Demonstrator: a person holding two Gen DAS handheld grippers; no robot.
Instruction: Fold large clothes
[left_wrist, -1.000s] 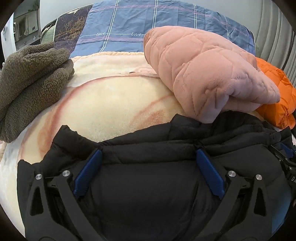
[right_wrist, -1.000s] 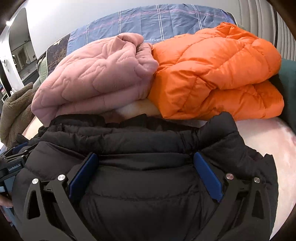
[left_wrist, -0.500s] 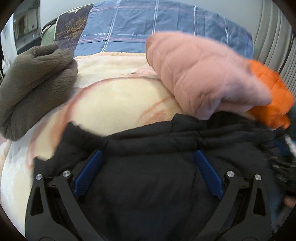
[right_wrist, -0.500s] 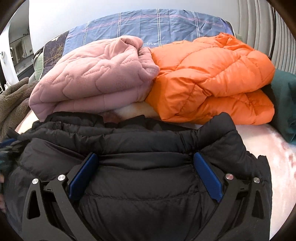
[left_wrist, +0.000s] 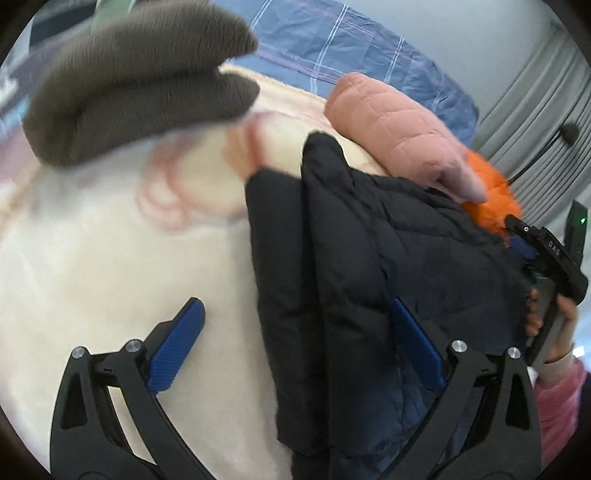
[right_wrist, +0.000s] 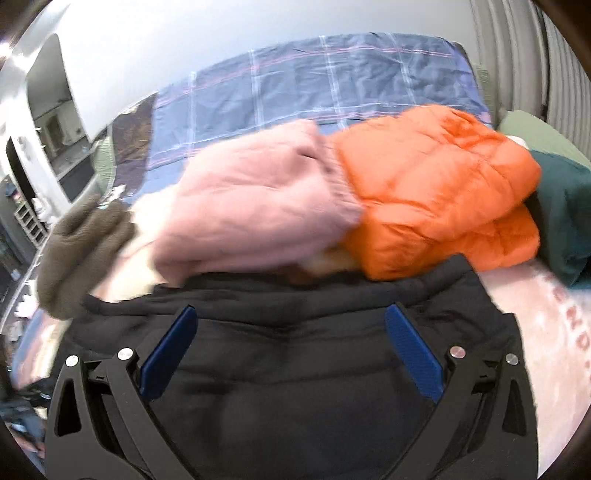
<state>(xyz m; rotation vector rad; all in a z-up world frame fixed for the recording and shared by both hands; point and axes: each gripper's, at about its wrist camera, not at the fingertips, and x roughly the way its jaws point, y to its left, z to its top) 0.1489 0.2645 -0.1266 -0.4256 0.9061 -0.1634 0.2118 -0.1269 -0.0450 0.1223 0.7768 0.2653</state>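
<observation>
Black puffer jacket (right_wrist: 295, 369) lies under the spread right claw (right_wrist: 291, 354), beside the spread left claw (left_wrist: 295, 343)

Pretty clearly a bedroom in someone's home. Everything sits on a bed (left_wrist: 92, 277) covered with a fluffy cream blanket with pink swirls, and there's a blue plaid duvet (right_wrist: 314, 88) bunched up at the far end against a plain white wall. Folded winter stuff is lined up on it: a pink quilted jacket (right_wrist: 251, 218), an orange puffer (right_wrist: 443, 192), a brown fleece (left_wrist: 140, 77), something dark green (right_wrist: 565, 214). Pleated grey curtains (left_wrist: 532, 110) hang on the right, and a doorway (right_wrist: 51, 125) on the left opens onto another room with shelves.
</observation>
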